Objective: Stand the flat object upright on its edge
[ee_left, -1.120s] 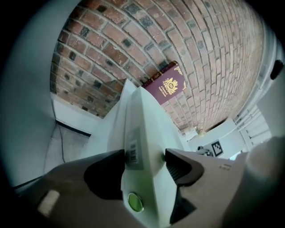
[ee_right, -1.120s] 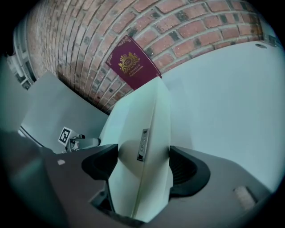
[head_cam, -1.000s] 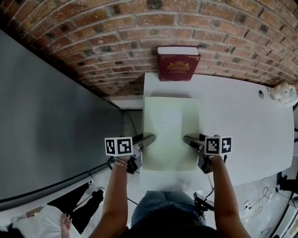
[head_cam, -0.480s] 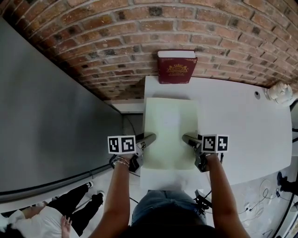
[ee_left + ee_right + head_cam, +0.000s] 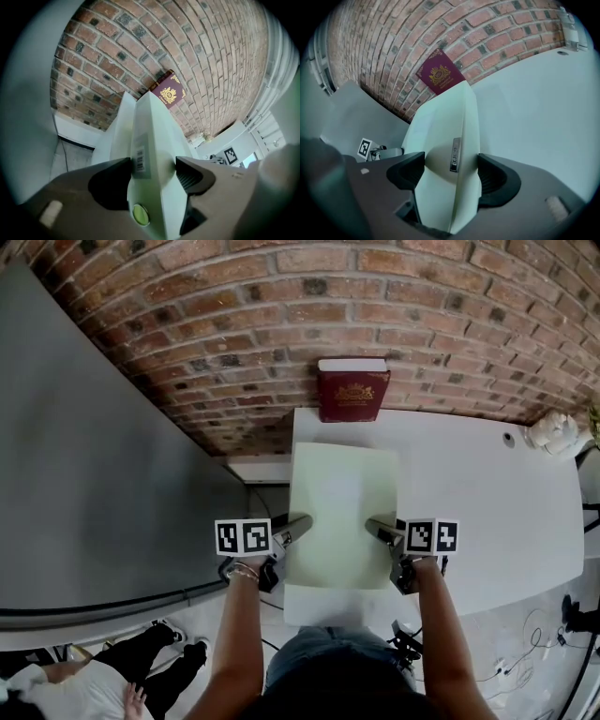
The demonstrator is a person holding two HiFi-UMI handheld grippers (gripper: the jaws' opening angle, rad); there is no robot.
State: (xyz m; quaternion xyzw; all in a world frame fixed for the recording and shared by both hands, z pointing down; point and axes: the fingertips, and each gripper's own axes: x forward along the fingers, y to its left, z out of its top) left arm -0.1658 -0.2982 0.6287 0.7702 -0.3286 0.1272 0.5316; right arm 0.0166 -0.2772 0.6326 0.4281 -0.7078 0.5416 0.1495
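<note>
1. Left claw (image 5: 298,521): the jaws were closed on the left edge of the pale green flat case (image 5: 342,512). The left gripper view showed one dark jaw pad pressed against each broad face of the case. A barcode label (image 5: 139,157) on the thin edge of the case sat between the pads.

2. Right claw (image 5: 378,524): the jaws were closed on the right edge of the same case, directly opposite the left claw. The right gripper view showed both pads bearing on the case. A small grey tag (image 5: 454,154) on the edge sat between the pads.

3. Flat case: it was held between the two claws above the near left part of the white desk (image 5: 487,493). Its broad face was turned up toward the head camera, so it was not on its edge. The views did not show whether its far end touched the desk.

4. Surroundings: a maroon book (image 5: 352,390) stood upright at the far edge of the desk, against the brick wall (image 5: 234,315). It was beyond the far end of the case and apart from it. A small white object (image 5: 553,432) lay at the far right corner of the desk, well apart from both claws.
</note>
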